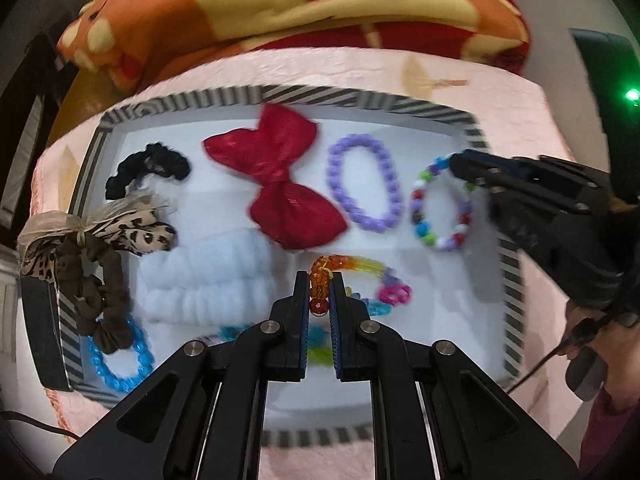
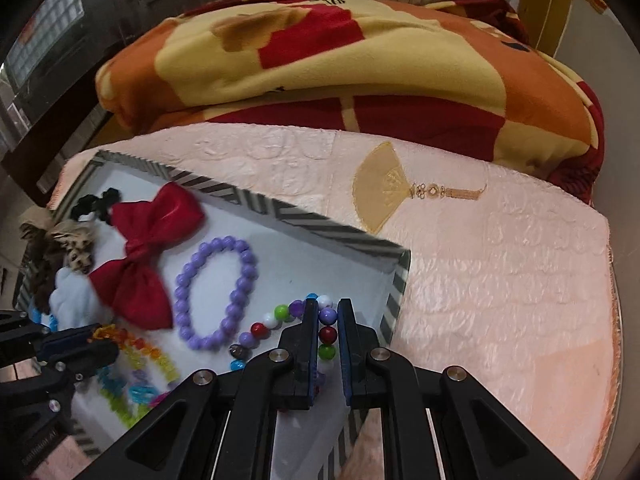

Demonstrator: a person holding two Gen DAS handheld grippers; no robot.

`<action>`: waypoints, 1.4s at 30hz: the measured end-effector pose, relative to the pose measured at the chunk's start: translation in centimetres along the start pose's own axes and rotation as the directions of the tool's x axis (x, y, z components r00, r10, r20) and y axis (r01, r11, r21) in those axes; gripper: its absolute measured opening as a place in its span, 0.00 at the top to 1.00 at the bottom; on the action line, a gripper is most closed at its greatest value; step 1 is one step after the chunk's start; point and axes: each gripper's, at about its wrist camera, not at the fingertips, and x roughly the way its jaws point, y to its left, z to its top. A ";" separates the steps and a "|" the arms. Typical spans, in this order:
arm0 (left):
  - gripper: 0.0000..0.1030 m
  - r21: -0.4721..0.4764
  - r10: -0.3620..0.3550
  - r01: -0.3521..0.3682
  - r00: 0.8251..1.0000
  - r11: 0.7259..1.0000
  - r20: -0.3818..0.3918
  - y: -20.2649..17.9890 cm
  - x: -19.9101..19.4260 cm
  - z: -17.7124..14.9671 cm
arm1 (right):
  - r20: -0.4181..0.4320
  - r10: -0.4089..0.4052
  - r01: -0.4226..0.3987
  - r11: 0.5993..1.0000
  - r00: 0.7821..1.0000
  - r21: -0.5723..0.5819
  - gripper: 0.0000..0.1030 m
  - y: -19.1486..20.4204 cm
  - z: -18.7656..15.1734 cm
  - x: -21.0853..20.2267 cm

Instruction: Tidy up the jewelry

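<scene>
A striped-rim tray (image 1: pixel 328 96) with a white floor lies on a pink cover. My left gripper (image 1: pixel 320 284) is shut on the orange end of a rainbow bead bracelet (image 1: pixel 356 264) near the tray's front. My right gripper (image 2: pixel 328 316) is shut on a multicoloured bead bracelet (image 2: pixel 276 320), which also shows in the left wrist view (image 1: pixel 440 208) at the tray's right side. A purple bead bracelet (image 1: pixel 364 182) and a red bow (image 1: pixel 276 176) lie flat in the middle; both show in the right wrist view, the purple bracelet (image 2: pixel 216 292) beside the bow (image 2: pixel 144 256).
A black scrunchie (image 1: pixel 148 168), a leopard-print bow (image 1: pixel 120 228), a brown scrunchie (image 1: pixel 96 296), a blue bead bracelet (image 1: pixel 120 360) and a pale blue fluffy band (image 1: pixel 208 276) fill the tray's left. A folded red, orange and yellow blanket (image 2: pixel 340 60) lies behind. Pink cover (image 2: pixel 500 280) extends right.
</scene>
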 end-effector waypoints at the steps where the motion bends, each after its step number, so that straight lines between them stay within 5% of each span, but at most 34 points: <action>1: 0.92 -0.006 0.004 -0.004 1.000 1.000 -0.002 0.2 0.2 0.1 | -0.001 -0.009 0.009 1.000 1.000 -0.004 0.92 0.1 0.0 0.2; 8: 0.90 -0.031 0.011 -0.012 1.000 0.999 -0.010 0.8 1.0 0.4 | -0.006 -0.012 0.012 1.000 1.000 0.010 0.76 0.3 -0.1 0.1; 13: 0.58 -0.032 0.012 -0.012 1.000 0.999 0.002 0.6 0.7 0.1 | 0.038 0.003 -0.004 0.999 0.999 0.040 0.71 0.6 -1.1 -2.2; 26: 0.56 -0.059 0.103 -0.098 0.990 0.993 0.100 1.7 -3.9 -2.7 | 0.132 0.020 -0.044 0.983 0.991 0.179 0.58 3.1 -5.1 -7.9; 30: 0.56 -0.086 0.130 -0.118 0.982 0.989 0.140 2.5 -5.5 -3.4 | 0.151 0.011 -0.041 0.979 0.989 0.197 0.44 4.4 -6.0 -9.1; 42: 0.56 -0.147 0.169 -0.141 0.965 0.979 0.199 4.4 -8.7 -6.0 | 0.168 -0.003 -0.035 0.975 0.986 0.221 0.43 7.2 -8.5 -11.7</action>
